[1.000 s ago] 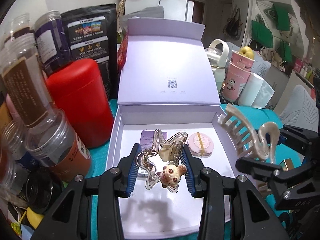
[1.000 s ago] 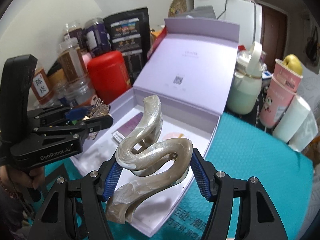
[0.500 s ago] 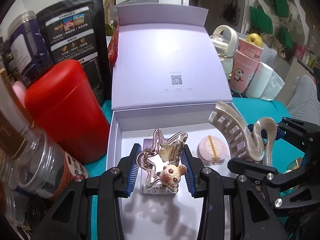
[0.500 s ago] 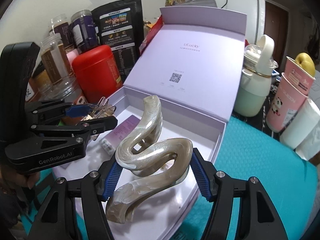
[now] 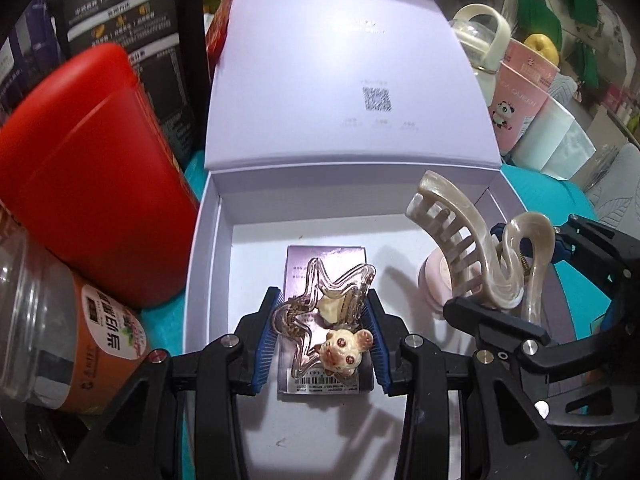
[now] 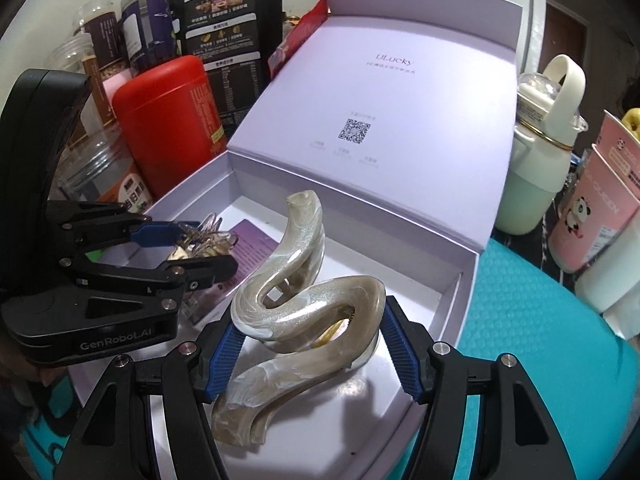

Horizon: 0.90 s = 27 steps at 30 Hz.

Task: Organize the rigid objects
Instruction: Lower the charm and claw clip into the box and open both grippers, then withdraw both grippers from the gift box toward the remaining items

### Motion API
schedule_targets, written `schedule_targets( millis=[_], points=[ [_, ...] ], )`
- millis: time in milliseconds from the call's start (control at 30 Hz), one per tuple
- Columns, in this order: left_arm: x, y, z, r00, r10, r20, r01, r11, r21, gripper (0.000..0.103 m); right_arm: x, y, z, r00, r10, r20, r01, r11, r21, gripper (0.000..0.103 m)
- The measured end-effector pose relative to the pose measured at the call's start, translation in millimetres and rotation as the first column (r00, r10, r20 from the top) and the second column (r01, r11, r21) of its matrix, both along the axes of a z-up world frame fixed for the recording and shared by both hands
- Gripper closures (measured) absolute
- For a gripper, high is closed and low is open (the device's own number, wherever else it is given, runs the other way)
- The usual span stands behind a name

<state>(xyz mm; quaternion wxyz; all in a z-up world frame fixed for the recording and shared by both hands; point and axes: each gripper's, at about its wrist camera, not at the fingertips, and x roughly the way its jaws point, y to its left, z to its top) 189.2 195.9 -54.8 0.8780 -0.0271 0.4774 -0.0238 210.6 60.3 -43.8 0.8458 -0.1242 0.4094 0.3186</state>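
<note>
Both grippers hang over the open lavender box (image 5: 208, 248), each with its fingers pinching a hair clip. The left gripper (image 5: 323, 336) holds the clear star clip (image 5: 320, 304) with its bear charm above the purple card (image 5: 326, 254) lying on the box floor toward the box's left wall. The right gripper (image 6: 310, 344) grips the pearly wave clip (image 6: 296, 300) over the floor by the right wall, near the pink round case (image 5: 434, 280).

The step in hand seems to be setting both clips down inside. To do it well, lower each until it nearly touches the floor, then spread the fingers slowly so the clip settles instead of dropping. Keep the two grippers apart; they sit close here. The wave clip looks tall and could tip, so lay it flat, away from the pink case.
</note>
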Motion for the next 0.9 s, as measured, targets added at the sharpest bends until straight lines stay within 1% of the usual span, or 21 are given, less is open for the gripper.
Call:
schedule_targets(
  millis=[100, 233, 300, 333, 367, 433, 467, 533, 600, 700, 900],
  points=[
    [2, 1, 0, 1.000, 0.002, -0.009, -0.002, 1.000, -0.001, 0.063, 1, -1, -2, 1.000, 0.001, -0.022, -0.001, 1.000, 0.000, 0.037],
    [7, -1, -2, 1.000, 0.007, -0.025, -0.007, 1.000, 0.017, 0.063, 1, -1, -2, 1.000, -0.012, -0.014, 0.011, 1.000, -0.017, 0.034],
    [6, -4, -3, 0.999, 0.005, -0.035, -0.004, 0.999, 0.033, 0.063, 1, 0, -2, 1.000, -0.014, -0.011, 0.014, 1.000, -0.020, 0.025],
    [6, -5, -3, 0.999, 0.003, -0.037, -0.002, 0.999, 0.036, 0.060, 1, 0, -1, 1.000, -0.019, -0.009, 0.019, 1.000, -0.017, 0.021],
    [6, -6, -4, 0.999, -0.002, -0.038, 0.003, 0.999, 0.037, 0.058, 0, -2, -1, 1.000, -0.020, -0.005, 0.020, 1.000, -0.015, 0.021],
    [5, -10, -4, 0.999, 0.001, -0.034, 0.001, 0.999, 0.053, 0.041, -3, -3, 0, 1.000, -0.025, 0.006, 0.026, 0.999, -0.024, 0.021],
    [4, -11, -4, 1.000, 0.011, -0.027, -0.009, 0.998, 0.067, 0.037, -4, -4, 1, 1.000, -0.028, 0.008, 0.029, 0.999, -0.026, 0.021],
    [2, -11, -3, 1.000, 0.006, -0.023, -0.005, 0.999, 0.044, 0.033, -6, -7, 2, 1.000, -0.029, 0.006, 0.029, 0.999, -0.026, 0.021],
    [-1, -10, -1, 1.000, 0.010, -0.020, -0.010, 0.999, 0.037, 0.031, -10, -10, 4, 0.999, -0.034, 0.011, 0.034, 0.999, -0.025, 0.021],
    [-5, -12, 5, 1.000, 0.014, -0.002, -0.013, 0.999, 0.046, 0.031, -15, -16, 9, 0.999, -0.043, 0.020, 0.044, 0.999, -0.016, 0.021],
    [-15, -15, 18, 0.999, 0.025, 0.026, -0.026, 0.999, 0.040, 0.031, -25, -20, 22, 0.998, -0.054, 0.036, 0.054, 0.999, 0.003, 0.021]
  ],
)
